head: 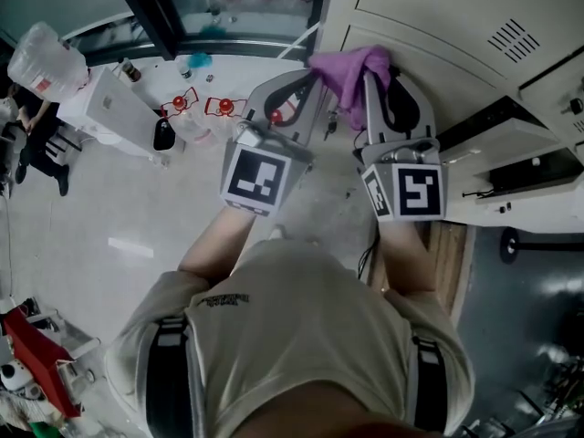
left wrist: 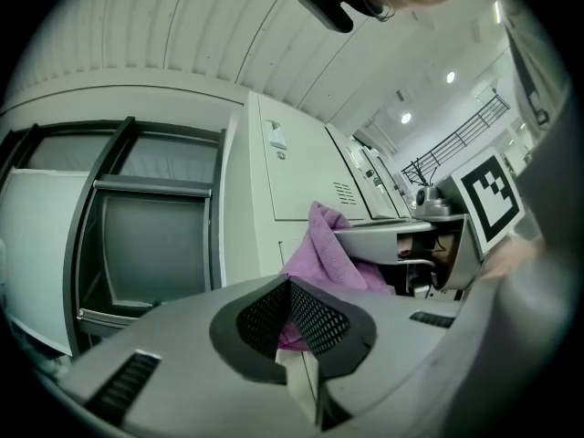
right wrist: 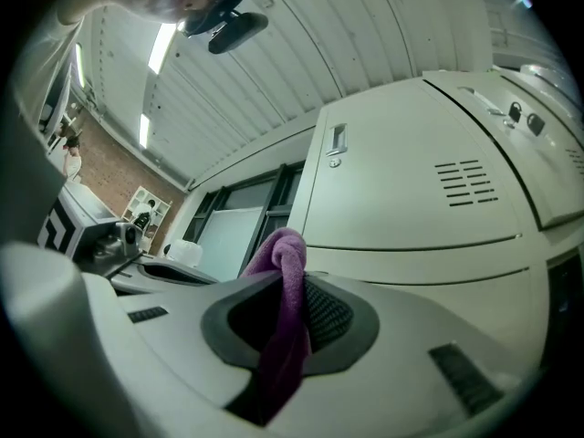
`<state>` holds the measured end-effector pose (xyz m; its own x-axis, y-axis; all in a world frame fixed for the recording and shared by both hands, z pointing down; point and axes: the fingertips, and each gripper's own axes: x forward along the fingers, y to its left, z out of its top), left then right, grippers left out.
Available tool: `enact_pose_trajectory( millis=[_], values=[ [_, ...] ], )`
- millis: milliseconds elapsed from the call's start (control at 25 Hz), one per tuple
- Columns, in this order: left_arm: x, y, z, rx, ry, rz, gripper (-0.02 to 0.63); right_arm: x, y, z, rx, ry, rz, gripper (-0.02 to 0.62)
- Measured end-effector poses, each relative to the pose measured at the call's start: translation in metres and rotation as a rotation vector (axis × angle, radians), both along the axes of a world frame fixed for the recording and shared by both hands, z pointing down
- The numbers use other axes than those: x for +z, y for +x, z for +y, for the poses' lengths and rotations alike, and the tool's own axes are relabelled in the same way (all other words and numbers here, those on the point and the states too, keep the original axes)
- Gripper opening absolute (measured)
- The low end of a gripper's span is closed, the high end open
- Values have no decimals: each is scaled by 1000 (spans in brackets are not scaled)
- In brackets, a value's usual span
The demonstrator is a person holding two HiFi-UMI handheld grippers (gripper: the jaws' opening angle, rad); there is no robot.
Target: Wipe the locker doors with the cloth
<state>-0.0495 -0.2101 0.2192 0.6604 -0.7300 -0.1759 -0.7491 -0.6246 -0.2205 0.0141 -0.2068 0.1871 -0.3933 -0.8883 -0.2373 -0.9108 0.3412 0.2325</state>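
A purple cloth [head: 347, 69] hangs bunched in my right gripper [head: 379, 62], which is shut on it in front of the cream locker doors [head: 438, 16]. In the right gripper view the cloth [right wrist: 285, 272] runs up between the pads of the right gripper [right wrist: 290, 290], with a vented locker door [right wrist: 411, 181] just beyond. My left gripper [head: 310, 73] is beside it on the left, tips close to the cloth's edge. In the left gripper view the left gripper [left wrist: 290, 286] has its pads together, with the cloth [left wrist: 324, 249] just past them against a locker door [left wrist: 297, 172].
A dark-framed window [head: 228, 7] stands left of the lockers. A large clear water jug [head: 46, 62] and red items [head: 196, 106] lie on the white floor at the left. An open dark compartment [head: 520, 153] is at the right. A person [head: 36, 135] stands at the far left.
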Motion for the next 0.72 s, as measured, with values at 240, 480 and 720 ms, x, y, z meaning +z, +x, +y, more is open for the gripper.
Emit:
enact_pose_trajectory(
  millis=[240,480,720],
  values=[
    [6,-1,-4,-21,-28,-15,0,3,-2,-13,-8,-4,10,48],
    [8,6,-8,-24,-45,-16,0,6,-2,-26,6,-15,31,48],
    [12,21,-12,-13,-40,-29,0,8,12,-29,21,-21,48,49]
  ],
)
